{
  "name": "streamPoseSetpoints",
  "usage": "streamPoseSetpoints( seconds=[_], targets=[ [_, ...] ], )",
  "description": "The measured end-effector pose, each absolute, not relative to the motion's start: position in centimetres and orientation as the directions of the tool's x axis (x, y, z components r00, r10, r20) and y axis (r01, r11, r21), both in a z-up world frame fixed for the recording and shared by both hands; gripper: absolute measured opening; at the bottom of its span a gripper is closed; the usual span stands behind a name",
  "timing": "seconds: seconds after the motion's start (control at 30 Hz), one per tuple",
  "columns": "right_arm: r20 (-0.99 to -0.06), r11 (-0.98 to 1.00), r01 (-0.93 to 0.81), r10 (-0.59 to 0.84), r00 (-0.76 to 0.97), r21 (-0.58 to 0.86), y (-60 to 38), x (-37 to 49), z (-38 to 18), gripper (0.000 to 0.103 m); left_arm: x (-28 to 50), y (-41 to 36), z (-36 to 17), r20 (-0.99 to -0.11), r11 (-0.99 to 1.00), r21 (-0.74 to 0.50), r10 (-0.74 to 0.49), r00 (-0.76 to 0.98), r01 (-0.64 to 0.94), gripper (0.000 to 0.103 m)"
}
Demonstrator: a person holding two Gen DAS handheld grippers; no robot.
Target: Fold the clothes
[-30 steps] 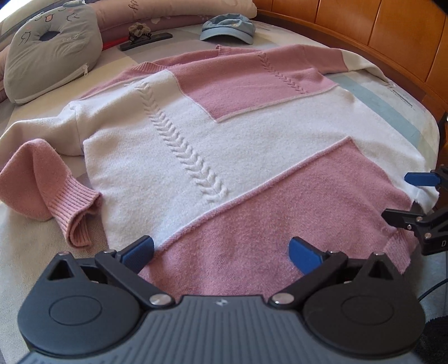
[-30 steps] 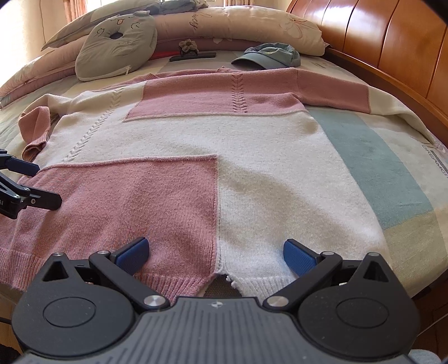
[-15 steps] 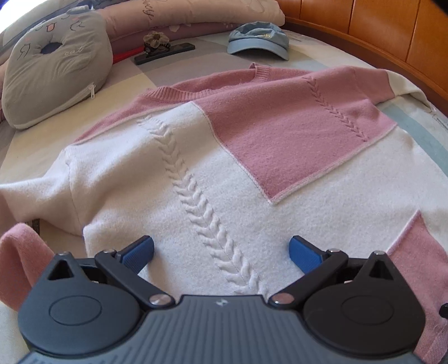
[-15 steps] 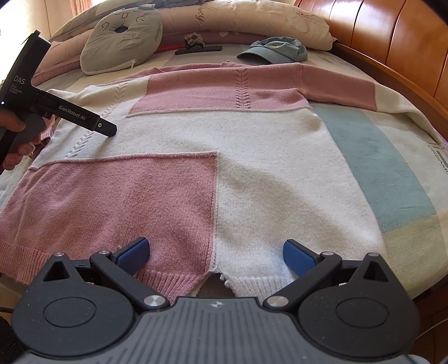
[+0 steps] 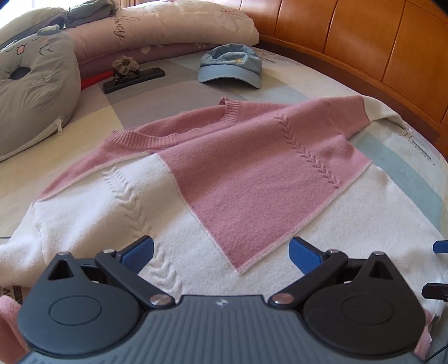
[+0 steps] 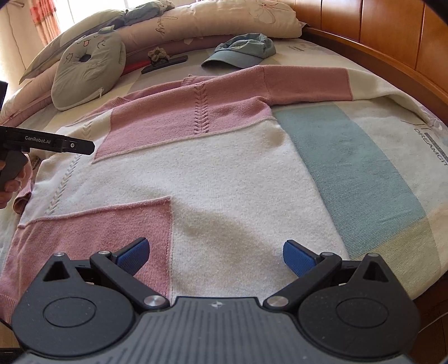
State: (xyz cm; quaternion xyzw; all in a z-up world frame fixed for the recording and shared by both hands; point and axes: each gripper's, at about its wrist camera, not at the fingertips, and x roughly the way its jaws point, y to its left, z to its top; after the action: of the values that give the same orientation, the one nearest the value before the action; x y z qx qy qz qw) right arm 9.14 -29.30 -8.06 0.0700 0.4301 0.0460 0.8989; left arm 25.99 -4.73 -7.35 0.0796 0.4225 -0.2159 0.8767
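Left wrist view showed the sweater [image 5: 229, 196] spread flat on the bed [image 5: 403, 168], neckline away from the camera toward the pillows [image 5: 168, 25], its long axis running from the hem near the person up to the collar. The left gripper [image 5: 221, 250] hung over the white upper-left panel with its jaws spread wide and nothing between them. One sleeve [image 5: 11, 246] lay off to the gripper's left, bunched against the body with its pink cuff at the frame's lower corner.

In the right wrist view the right gripper [image 6: 214, 252] sat low over the hem end, jaws likewise wide apart and empty, straddling the seam between the pink and white lower panels. The other sleeve [image 6: 308, 84] stretched straight out to the right, across the sweater's long axis, well apart from both tools and reaching toward the wooden bed frame [image 6: 392, 36]. The left tool showed at that view's left edge, held in a hand [image 6: 8, 184] just beside the bunched sleeve.

Judging from this, no fold had yet been made. The left gripper was clearly nearer the bunched sleeve, the right nearer the hem and, of the two, the outstretched sleeve. A cap [image 6: 240, 50] lay just beyond the collar, close enough to matter if the sweater got pushed upward.
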Motion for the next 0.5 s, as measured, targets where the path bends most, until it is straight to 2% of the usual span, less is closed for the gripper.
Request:
streamPoseSetpoints(
  seconds=[0.23,0.4,0.5],
  targets=[
    [-0.783,0.988,-0.021,0.136,0.607,0.155,-29.5,10.0,-8.9,0.103,26.0,-4.5,-10.1,-0.803,0.889,-0.06,-0.313,0.507,0.453,0.102],
    [-0.784,0.987,-0.008,0.134,0.607,0.162,-29.9,10.7,-8.9,0.103,26.4,-3.8,-8.9,-0.824,0.886,-0.016,-0.274,0.496,0.464,0.102],
    [-0.777,0.987,-0.007,0.131,0.616,0.162,-29.8,11.3,-8.4,0.103,27.6,-4.3,-6.6,-0.798,0.859,0.032,-0.286,0.531,0.511,0.102]
  ],
)
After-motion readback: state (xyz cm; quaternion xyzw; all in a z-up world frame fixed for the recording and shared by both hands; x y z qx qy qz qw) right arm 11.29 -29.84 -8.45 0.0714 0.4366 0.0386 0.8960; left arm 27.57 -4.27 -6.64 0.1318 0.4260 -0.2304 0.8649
